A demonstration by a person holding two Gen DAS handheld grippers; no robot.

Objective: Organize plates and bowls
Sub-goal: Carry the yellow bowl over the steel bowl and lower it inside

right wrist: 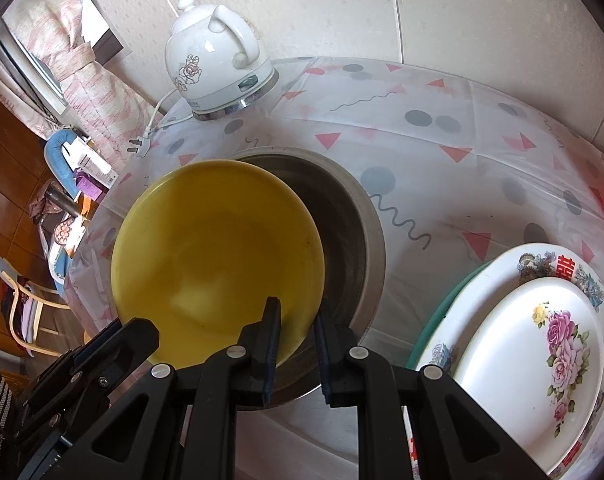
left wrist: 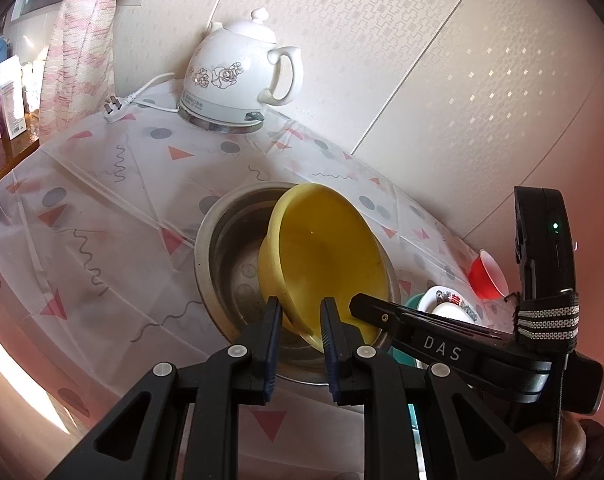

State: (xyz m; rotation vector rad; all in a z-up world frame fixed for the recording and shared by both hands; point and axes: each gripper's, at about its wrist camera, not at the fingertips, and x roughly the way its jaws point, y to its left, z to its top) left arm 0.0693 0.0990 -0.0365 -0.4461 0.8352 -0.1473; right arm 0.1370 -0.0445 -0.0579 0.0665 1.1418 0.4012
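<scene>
Over the steel basin [left wrist: 230,248] mid-table, the yellow bowl [right wrist: 218,256] hangs tilted, both my jaws clamped on its near rim. Right of it plates [right wrist: 533,344] sit stacked; a red cup [left wrist: 487,276] waits unsorted beyond.

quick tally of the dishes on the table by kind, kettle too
bowls: 2, yellow bowl, steel bowl
plates: 3, stacked: rose plate, plate with red character, green plate
red cup: 1
white kettle: 1
total: 7
</scene>
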